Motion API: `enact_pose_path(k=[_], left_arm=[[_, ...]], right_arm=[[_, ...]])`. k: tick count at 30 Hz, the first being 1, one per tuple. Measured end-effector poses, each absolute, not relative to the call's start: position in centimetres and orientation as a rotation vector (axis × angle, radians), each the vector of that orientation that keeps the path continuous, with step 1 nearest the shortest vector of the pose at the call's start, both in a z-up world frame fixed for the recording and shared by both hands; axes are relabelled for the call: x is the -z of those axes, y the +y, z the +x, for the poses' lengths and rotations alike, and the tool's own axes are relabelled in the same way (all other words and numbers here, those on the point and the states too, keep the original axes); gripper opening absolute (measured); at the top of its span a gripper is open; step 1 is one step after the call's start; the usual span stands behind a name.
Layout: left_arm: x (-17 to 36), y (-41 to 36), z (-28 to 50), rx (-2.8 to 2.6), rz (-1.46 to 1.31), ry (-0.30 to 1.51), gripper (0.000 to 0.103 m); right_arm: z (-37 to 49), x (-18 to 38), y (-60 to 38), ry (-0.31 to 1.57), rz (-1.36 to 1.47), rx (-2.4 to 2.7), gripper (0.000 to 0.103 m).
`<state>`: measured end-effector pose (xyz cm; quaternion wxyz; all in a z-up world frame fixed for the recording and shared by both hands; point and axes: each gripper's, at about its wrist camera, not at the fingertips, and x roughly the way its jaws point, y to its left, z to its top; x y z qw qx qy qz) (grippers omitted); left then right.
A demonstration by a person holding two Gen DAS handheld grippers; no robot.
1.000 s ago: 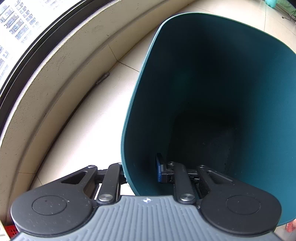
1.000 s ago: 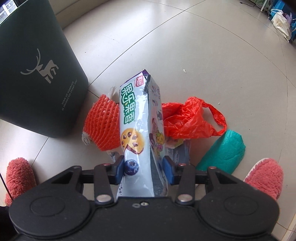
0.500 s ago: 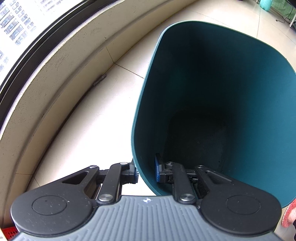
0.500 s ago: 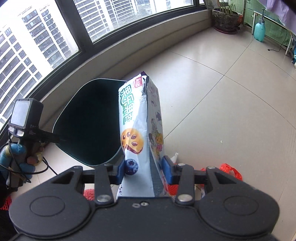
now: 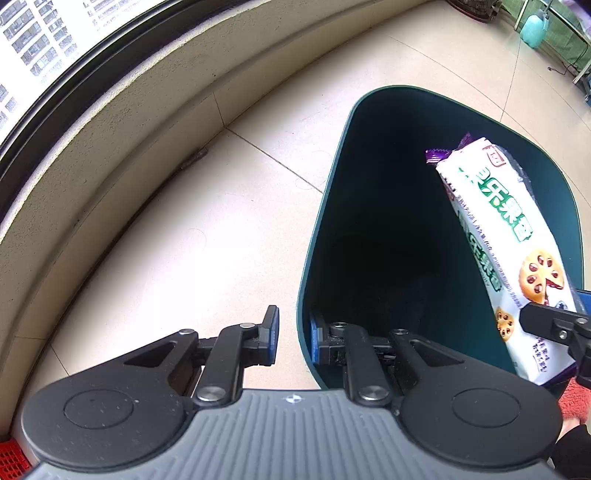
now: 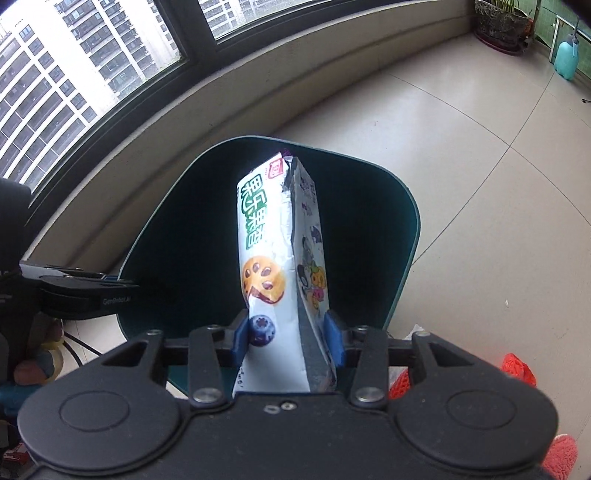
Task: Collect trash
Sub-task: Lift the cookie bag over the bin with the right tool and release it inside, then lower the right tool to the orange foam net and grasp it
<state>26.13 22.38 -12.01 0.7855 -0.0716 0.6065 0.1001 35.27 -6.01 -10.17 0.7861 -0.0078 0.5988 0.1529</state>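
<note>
A dark teal trash bin [image 5: 369, 122] stands on the tiled floor, its inside dark. My left gripper [image 5: 293, 338] straddles the bin's near rim, one finger outside and one inside, with a small gap to the wall. My right gripper [image 6: 288, 341] is shut on a white cookie packet [image 6: 273, 240] and holds it over the bin's mouth [image 6: 413, 221]. The packet also shows in the left wrist view [image 5: 502, 236], tilted over the bin's right side. The left gripper also shows at the left of the right wrist view [image 6: 125, 286].
A low beige wall [image 5: 122, 110] and dark window frame curve along the left. Red netting [image 6: 517, 369] lies on the floor right of the bin. A potted plant [image 6: 502, 22] and a teal bottle [image 6: 567, 59] stand far back. A pink slipper [image 6: 561, 454] shows at bottom right.
My right gripper lifted the cookie packet off the trash pile and carried it over the bin's mouth. My left gripper's jaws opened off the bin's rim and the bin stands more upright.
</note>
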Motion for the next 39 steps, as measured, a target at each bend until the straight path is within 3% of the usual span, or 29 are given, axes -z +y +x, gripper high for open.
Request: enact_pose_path(k=[13,17,20,39], left_arm=[[12.9,21.4,27.0,-0.180,-0.113,1.294,0.016],[13.6,22.8,27.3,-0.193,-0.128,1.302,0.016],[13.4,23.7,27.7,-0.200,-0.136,1.302,0.016],[15.0,21.8,27.0,-0.264,-0.055,1.304,0.014]], right_arm=[[37.3,16.4,-1.5,1.385,-0.254,-0.313,0.044],[38.2,17.2,-1.3,1.396,-0.256,-0.325,0.056],[39.2,17.4,-0.8,1.387,-0.247,-0.343,0.057],[35.7,8.1,-11.4,1.159,-0.010,-0.476,0.067]])
